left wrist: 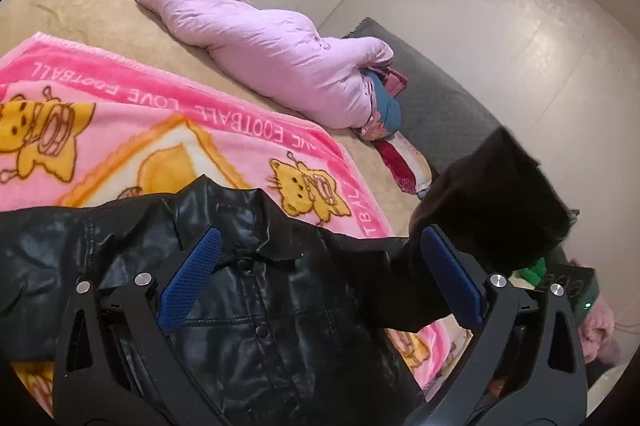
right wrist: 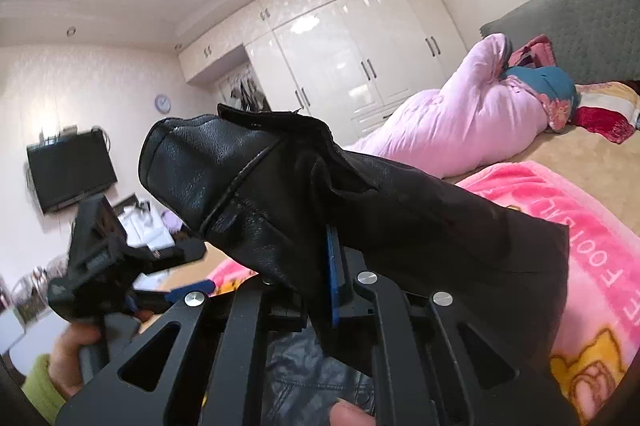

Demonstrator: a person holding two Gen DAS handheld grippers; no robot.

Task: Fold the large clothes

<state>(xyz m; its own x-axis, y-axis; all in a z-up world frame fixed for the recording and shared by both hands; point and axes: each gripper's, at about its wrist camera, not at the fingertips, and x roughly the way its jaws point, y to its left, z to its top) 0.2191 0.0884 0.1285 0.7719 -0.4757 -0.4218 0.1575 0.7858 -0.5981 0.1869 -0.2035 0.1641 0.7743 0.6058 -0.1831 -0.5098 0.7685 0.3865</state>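
A black leather jacket (left wrist: 256, 310) lies front up, snaps showing, on a pink cartoon blanket (left wrist: 132, 129). Above its collar hovers my left gripper (left wrist: 320, 278), open wide, its blue pads (left wrist: 192, 282) clear of the leather. One sleeve (left wrist: 492, 201) is lifted off to the right. In the right wrist view my right gripper (right wrist: 336, 266) is shut on that sleeve (right wrist: 280, 185), whose cuff end sticks up past the fingers. The left gripper (right wrist: 184, 272) appears blurred at lower left, held by a hand (right wrist: 76, 358).
The blanket covers a tan bed (left wrist: 80, 9). A rolled lilac quilt (left wrist: 256, 41) and pillows (right wrist: 600, 113) lie along the far side by a grey headboard (left wrist: 436, 101). White wardrobes (right wrist: 360, 57) and a wall TV (right wrist: 72, 169) stand behind.
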